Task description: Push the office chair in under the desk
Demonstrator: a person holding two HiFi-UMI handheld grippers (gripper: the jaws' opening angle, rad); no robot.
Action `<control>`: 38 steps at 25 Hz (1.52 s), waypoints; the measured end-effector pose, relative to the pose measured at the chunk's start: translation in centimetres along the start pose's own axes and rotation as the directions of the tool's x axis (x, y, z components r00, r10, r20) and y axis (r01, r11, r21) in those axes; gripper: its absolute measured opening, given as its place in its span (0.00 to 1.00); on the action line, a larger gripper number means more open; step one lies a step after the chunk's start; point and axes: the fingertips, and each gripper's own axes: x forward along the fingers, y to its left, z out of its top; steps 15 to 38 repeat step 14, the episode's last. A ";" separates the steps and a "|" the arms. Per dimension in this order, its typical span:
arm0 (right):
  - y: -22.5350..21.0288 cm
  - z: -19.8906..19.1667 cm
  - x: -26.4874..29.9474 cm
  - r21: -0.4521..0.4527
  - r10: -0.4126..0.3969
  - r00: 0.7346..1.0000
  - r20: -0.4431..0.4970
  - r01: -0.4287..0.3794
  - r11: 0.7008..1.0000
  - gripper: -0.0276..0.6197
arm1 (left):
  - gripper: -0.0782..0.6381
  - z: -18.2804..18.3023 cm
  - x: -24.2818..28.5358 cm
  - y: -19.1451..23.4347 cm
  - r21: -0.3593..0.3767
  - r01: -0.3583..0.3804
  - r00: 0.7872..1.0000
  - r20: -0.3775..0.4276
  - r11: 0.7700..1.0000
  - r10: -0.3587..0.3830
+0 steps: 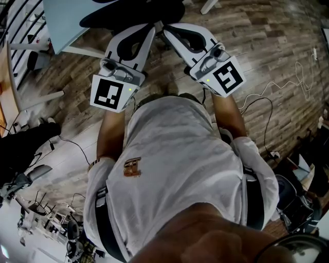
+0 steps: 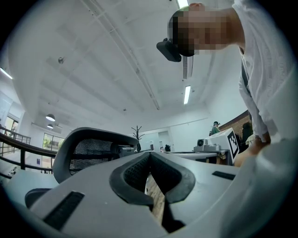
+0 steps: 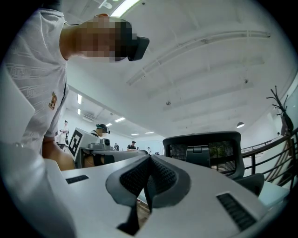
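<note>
Shirt [image 1: 175,169] blocks our downward view; left gripper [image 2: 150,153] and right gripper [image 3: 149,157] jaws pressed together, empty; office chair [image 1: 133,13] cropped above.

Office chair [image 1: 132,12] blocks ahead; desk [image 1: 67,20] left; open floor [image 1: 257,41] right.

A black mesh-backed office chair [image 2: 91,151] at twelve o'clock, a pale blue surface [image 1: 64,20] at eleven, a brown wood-grain plank floor [image 1: 267,56], and a light grey left gripper [image 1: 149,31] and right gripper [image 1: 168,31] bearing black-and-white square markers [image 1: 109,93].

Office chair [image 1: 131,14] stands before left gripper [image 2: 150,154], right gripper [image 3: 149,158].
</note>
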 end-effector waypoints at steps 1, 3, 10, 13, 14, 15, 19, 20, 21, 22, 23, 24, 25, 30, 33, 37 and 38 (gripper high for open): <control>0.0 0.0 0.0 0.000 -0.001 1.000 0.000 0.001 1.000 0.09 | 0.13 0.0 0.0 0.0 0.002 -0.001 1.000 0.001 1.000 0.001; 0.1 0.0 0.0 -0.002 -0.005 1.000 0.000 0.005 1.000 0.09 | 0.13 0.1 -0.2 0.2 0.001 -0.003 1.000 0.002 1.000 0.003; 0.5 -0.1 0.4 0.000 -0.015 1.000 -0.001 0.015 1.000 0.09 | 0.13 0.0 -0.9 0.8 -0.007 -0.001 1.000 0.006 1.000 0.001; 0.6 -0.2 0.5 0.001 -0.011 1.000 -0.004 0.011 1.000 0.09 | 0.13 0.0 -0.9 0.8 -0.008 0.003 1.000 0.007 1.000 -0.003; 0.6 -0.3 0.5 0.001 -0.010 1.000 -0.004 0.010 1.000 0.09 | 0.13 0.0 -0.9 0.8 -0.008 0.004 1.000 0.007 1.000 -0.004; 0.6 -0.3 0.5 0.001 -0.010 1.000 -0.004 0.010 1.000 0.09 | 0.13 0.0 -0.9 0.8 -0.008 0.004 1.000 0.007 1.000 -0.004; 0.6 -0.3 0.5 0.001 -0.010 1.000 -0.004 0.010 1.000 0.09 | 0.13 0.0 -0.9 0.8 -0.008 0.004 1.000 0.007 1.000 -0.004; 0.6 -0.3 0.5 0.001 -0.010 1.000 -0.004 0.010 1.000 0.09 | 0.13 0.0 -0.9 0.8 -0.008 0.004 1.000 0.007 1.000 -0.004; 0.6 -0.3 0.5 0.001 -0.010 1.000 -0.004 0.010 1.000 0.09 | 0.13 0.0 -0.9 0.8 -0.008 0.004 1.000 0.007 1.000 -0.004; 0.6 -0.3 0.5 0.001 -0.010 1.000 -0.004 0.010 1.000 0.09 | 0.13 0.0 -0.9 0.8 -0.008 0.004 1.000 0.007 1.000 -0.004; 0.6 -0.3 0.5 0.001 -0.010 1.000 -0.004 0.010 1.000 0.09 | 0.13 0.0 -0.9 0.8 -0.008 0.004 1.000 0.007 1.000 -0.004; 0.6 -0.3 0.5 0.001 -0.010 1.000 -0.004 0.010 1.000 0.09 | 0.13 0.0 -0.9 0.8 -0.008 0.004 1.000 0.007 1.000 -0.004; 0.6 -0.3 0.5 0.001 -0.010 1.000 -0.004 0.010 1.000 0.09 | 0.13 0.0 -0.9 0.8 -0.008 0.004 1.000 0.007 1.000 -0.004; 0.6 -0.3 0.5 0.001 -0.010 1.000 -0.004 0.010 1.000 0.09 | 0.13 0.0 -0.9 0.8 -0.008 0.004 1.000 0.007 1.000 -0.004; 0.6 -0.3 0.5 0.001 -0.010 1.000 -0.004 0.010 1.000 0.09 | 0.13 0.0 -0.9 0.8 -0.008 0.004 1.000 0.007 1.000 -0.004; 0.6 -0.3 0.5 0.001 -0.010 1.000 -0.004 0.010 1.000 0.09 | 0.13 0.0 -0.9 0.8 -0.008 0.004 1.000 0.007 1.000 -0.004; 0.6 -0.3 0.5 0.001 -0.010 1.000 -0.004 0.010 1.000 0.09 | 0.13 0.0 -0.9 0.8 -0.008 0.004 1.000 0.007 1.000 -0.004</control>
